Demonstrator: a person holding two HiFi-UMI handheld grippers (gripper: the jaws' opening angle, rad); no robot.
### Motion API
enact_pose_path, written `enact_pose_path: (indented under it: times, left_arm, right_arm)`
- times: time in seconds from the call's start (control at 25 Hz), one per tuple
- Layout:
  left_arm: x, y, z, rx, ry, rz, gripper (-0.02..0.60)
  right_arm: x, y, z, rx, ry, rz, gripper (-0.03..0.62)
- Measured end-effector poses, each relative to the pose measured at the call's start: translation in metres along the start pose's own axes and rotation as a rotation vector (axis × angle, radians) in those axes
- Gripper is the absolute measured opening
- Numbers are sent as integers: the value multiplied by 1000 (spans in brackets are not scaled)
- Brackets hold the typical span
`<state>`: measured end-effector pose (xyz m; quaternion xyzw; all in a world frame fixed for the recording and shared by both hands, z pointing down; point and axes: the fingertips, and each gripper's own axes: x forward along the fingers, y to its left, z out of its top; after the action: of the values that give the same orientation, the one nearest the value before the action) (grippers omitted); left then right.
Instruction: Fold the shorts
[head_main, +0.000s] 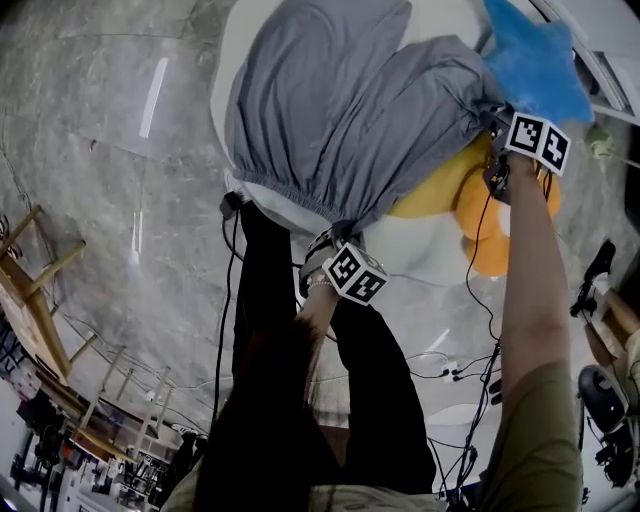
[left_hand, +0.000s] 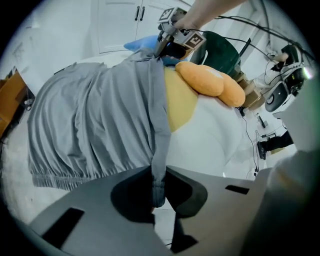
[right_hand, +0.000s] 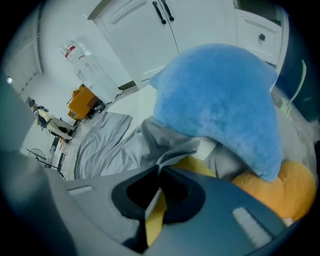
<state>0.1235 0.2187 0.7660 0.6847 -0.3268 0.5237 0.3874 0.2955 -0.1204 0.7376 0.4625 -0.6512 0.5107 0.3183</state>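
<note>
- Left tongs (left_hand: 157, 192) were closed tight on a narrow fold of the grey shorts (left_hand: 95, 130), at the near end of the gathered waistband (left_hand: 70, 176).
- Right tongs (right_hand: 159, 186) were closed too, pinching a grey fold at the far corner of the shorts. Yellow showed through the slit below the pinch.
- In the head view, one side edge of the shorts (head_main: 340, 110) ran taut from the left tongs (head_main: 335, 235) up to the right tongs (head_main: 497, 125).
- The rest of the cloth spread out to the left of that line, over a white rounded surface (head_main: 420, 250).
- The waistband edge curved away leftward from the left tongs, close to the rim of the white surface.
- A blue plush (right_hand: 220, 100) sat just beyond the right tongs, lying over the shorts' corner, so that side was crowded.
- A yellow cushion (head_main: 435, 190) and orange pads (left_hand: 210, 82) lay beside the taut edge, between the two tongs.
- Bare white surface lay open to the right of the left tongs.
- Marble floor (head_main: 120, 200) was open further left, and cables (head_main: 480, 280) trailed below the right arm.
- A bottle with a red label (right_hand: 75, 52) stood far beyond the right tongs; its label was too small to read.
- The marker cube (head_main: 355, 273) carried only black-and-white squares.
</note>
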Motion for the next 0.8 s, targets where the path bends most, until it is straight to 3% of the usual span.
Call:
enact_pose_path:
  times: [0.12,0.4,0.64,0.8]
  left_arm:
    - [-18,8,-4,25,-6,-1,35]
    - [-76,36,-3,-9,-68,-2,34]
    - [-121,92,-3,-145,-140,3,34]
    - [-135,142,-4,-203,-142,19,34]
  right_arm:
    - [-18,6,9,14,-15,-1,8]
    - [-54,43,46,-16,-32,-13,8]
    - [-44,127,90,-68,-32,30,8]
    - [-16,183,116,-122,-3,49,8]
